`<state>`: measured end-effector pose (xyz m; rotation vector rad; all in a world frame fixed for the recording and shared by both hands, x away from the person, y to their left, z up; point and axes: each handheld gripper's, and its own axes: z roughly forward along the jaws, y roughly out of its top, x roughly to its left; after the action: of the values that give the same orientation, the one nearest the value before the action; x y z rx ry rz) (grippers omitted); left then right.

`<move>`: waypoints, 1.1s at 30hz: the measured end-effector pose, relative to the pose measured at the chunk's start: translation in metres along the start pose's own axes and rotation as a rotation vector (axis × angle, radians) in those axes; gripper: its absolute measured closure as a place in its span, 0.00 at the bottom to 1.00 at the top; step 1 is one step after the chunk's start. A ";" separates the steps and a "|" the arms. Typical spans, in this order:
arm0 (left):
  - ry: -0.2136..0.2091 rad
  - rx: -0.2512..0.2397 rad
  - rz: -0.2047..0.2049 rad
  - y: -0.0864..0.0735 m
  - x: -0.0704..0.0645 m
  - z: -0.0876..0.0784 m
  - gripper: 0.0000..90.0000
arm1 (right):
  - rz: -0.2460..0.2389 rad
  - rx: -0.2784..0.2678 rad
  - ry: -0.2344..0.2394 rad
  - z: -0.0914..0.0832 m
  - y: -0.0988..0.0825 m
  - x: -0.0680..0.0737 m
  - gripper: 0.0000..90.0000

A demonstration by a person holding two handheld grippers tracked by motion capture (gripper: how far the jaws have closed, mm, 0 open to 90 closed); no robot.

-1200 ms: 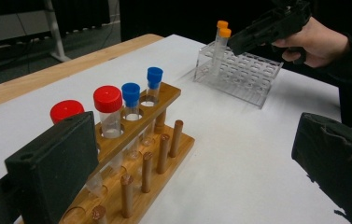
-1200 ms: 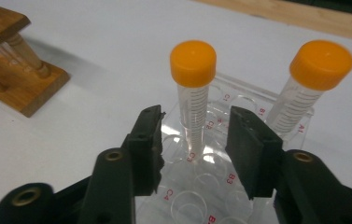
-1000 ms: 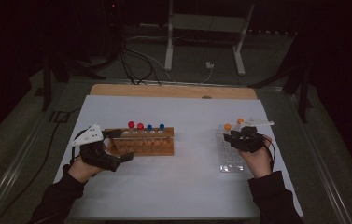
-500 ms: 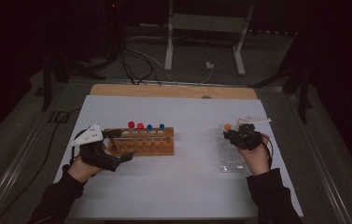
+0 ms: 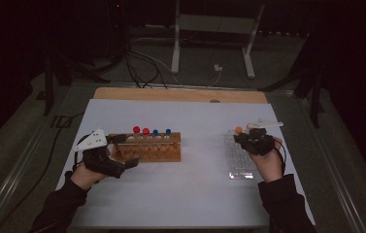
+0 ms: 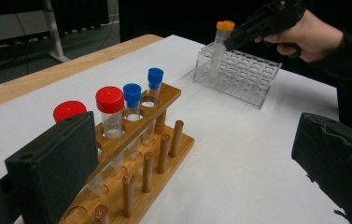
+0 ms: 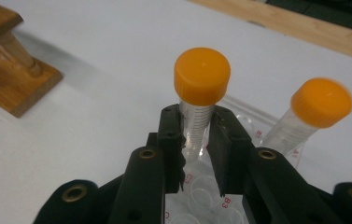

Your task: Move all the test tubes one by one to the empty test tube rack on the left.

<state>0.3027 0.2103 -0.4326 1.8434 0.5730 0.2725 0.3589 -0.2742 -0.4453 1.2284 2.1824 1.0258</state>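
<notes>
Tongs on our right (image 7: 196,135) are clamped on an orange-capped tube (image 7: 200,95); the left tongs (image 6: 201,163) stand apart at the wooden rack (image 6: 136,158).

High view: we keep the right tongs (image 5: 249,138) at the far end of the clear plastic rack (image 5: 236,160) on the white surface (image 5: 195,184), well apart from the wooden rack (image 5: 146,148). Left gripper view: the tube (image 6: 221,39) stands upright in its corner well, so we should lift it straight up. Right gripper view: the pads bite just below the cap, their jaws having just closed on it; a second orange-capped tube (image 7: 311,116) leans just beside, so we should avoid knocking it.
</notes>
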 end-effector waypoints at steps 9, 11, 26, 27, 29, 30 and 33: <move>-0.004 0.001 0.007 0.003 -0.001 -0.001 0.01 | -0.030 -0.066 -0.016 -0.025 0.014 0.005 0.84; -0.008 0.000 0.009 0.004 -0.002 -0.001 0.01 | -0.040 -0.085 -0.019 -0.032 0.017 0.007 0.84; -0.067 0.019 0.021 0.010 -0.013 0.014 0.02 | -0.162 -0.073 0.193 -0.036 0.008 0.059 0.84; -0.075 0.021 0.023 0.011 -0.014 0.016 0.02 | -0.176 -0.057 0.204 -0.033 0.006 0.063 0.84; -0.087 0.025 0.030 0.012 -0.016 0.018 0.02 | -0.190 -0.033 0.232 -0.029 0.001 0.071 0.84; -0.097 0.025 0.030 0.012 -0.017 0.020 0.02 | -0.197 -0.024 0.240 -0.028 -0.001 0.075 0.84; -0.118 0.029 0.031 0.013 -0.021 0.025 0.02 | -0.219 -0.002 0.275 -0.024 -0.006 0.085 0.84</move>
<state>0.2995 0.1755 -0.4271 1.8834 0.4690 0.1760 0.2964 -0.2125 -0.4356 0.8626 2.4558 1.1592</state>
